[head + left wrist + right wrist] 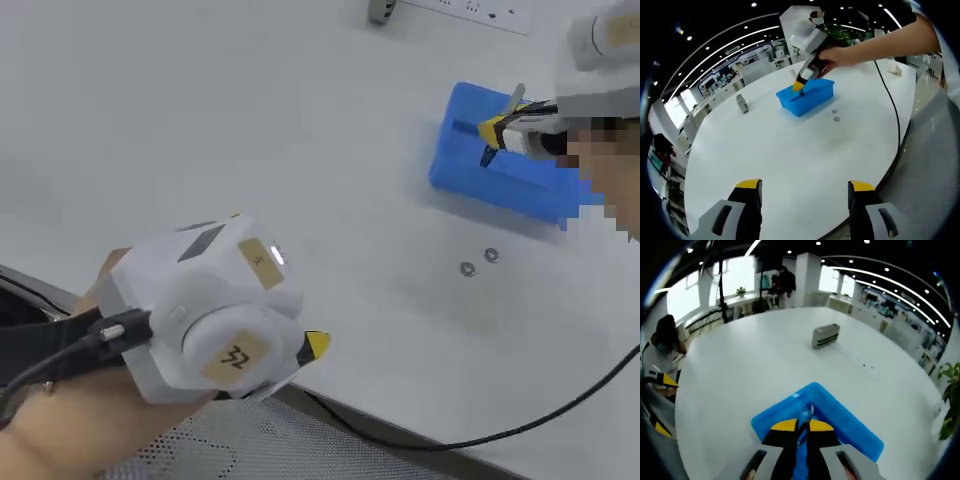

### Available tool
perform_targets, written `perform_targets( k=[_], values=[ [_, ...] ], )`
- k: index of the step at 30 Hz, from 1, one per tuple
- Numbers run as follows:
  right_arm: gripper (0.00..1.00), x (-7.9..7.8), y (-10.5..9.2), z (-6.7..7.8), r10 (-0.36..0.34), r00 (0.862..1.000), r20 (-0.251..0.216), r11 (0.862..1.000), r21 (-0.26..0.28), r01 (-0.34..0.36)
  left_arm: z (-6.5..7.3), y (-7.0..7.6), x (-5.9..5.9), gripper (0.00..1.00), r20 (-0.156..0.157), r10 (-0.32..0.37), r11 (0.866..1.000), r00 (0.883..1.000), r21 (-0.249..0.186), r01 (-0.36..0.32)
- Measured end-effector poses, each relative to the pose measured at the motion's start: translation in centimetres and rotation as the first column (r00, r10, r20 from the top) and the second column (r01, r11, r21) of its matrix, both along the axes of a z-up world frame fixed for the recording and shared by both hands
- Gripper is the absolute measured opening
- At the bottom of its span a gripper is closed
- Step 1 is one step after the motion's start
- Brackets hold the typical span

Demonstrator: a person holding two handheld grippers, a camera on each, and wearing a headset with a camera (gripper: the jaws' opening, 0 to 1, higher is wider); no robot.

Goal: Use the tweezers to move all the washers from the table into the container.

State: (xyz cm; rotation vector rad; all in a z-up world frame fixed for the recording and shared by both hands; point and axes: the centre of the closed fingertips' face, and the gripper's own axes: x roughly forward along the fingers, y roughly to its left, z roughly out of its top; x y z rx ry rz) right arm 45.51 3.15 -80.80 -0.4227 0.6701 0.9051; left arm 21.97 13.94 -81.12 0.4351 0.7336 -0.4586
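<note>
Thin black cable curves along near edge, w/ grey perforated mesh panel below it. Small grey ribbed metal box stands at far side, white power strip near it. Bkgd: seated dark-haired person at left, green leafy plant at right.

White table: blue container, two washers beside it, grey box, black cable.

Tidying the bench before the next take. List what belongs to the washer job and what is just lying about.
Job:
tweezers, clamped in the right gripper
blue container
two washers on the table
left gripper, open

Lying about:
grey block
black cable
</note>
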Motion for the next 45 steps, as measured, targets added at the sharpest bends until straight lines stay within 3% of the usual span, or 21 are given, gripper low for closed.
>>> perform_targets(
  k=[4, 11, 14, 18, 24, 28, 34, 39, 45],
  values=[
    [0.03, 0.4, -0.3, 0.2, -0.048, 0.999, 0.026, 0.997, 0.055, 0.046, 0.0, 0.1, 0.0, 0.70, 0.002, 0.003, 1.000, 1.000, 0.002, -0.003],
    [0.03, -0.5, -0.5, 0.4, -0.032, 0.997, 0.066, 0.999, 0.026, 0.031, 0.1, 0.1, 0.0, 0.70, 0.004, 0.002, 1.000, 1.000, 0.001, -0.002],
    [0.03, -1.1, -0.6, 1.2, -0.032, 0.997, 0.070, 0.999, 0.037, 0.030, 0.1, 0.1, 0.0, 0.70, 0.004, -0.003, 1.000, 1.000, 0.006, 0.003],
    [0.03, -1.1, -1.3, 3.1, -0.056, 0.995, 0.081, 0.995, 0.083, 0.050, 0.1, 0.0, 0.0, 0.70, 0.005, -0.007, 1.000, 1.000, 0.005, 0.007],
    [0.03, -2.3, -1.0, 6.2, -0.036, 0.994, 0.100, 0.990, 0.141, 0.022, 0.2, 0.0, 0.0, 0.71, 0.010, -0.007, 1.000, 1.000, 0.002, 0.007],
    [0.03, -4.0, -1.0, 8.4, -0.029, 0.995, 0.094, 0.975, 0.220, 0.008, 0.2, -0.1, 0.0, 0.71, 0.013, -0.009, 1.000, 1.000, -0.001, 0.009],
    [0.03, -6.6, -1.7, 7.7, -0.028, 0.993, 0.116, 0.979, 0.202, 0.004, 0.2, -0.1, 0.1, 0.72, 0.015, -0.007, 1.000, 1.000, -0.005, 0.007],
    [0.03, -9.1, -2.8, 6.0, -0.060, 0.997, 0.052, 0.975, 0.217, 0.048, 0.4, -0.1, 0.2, 0.72, 0.026, -0.008, 1.000, 1.000, -0.005, 0.009],
    [0.03, -11.0, -3.3, 4.0, -0.066, 0.998, 0.001, 0.976, 0.210, 0.064, 0.4, -0.3, 0.1, 0.72, 0.023, -0.013, 1.000, 1.000, -0.008, 0.013]
  ],
)
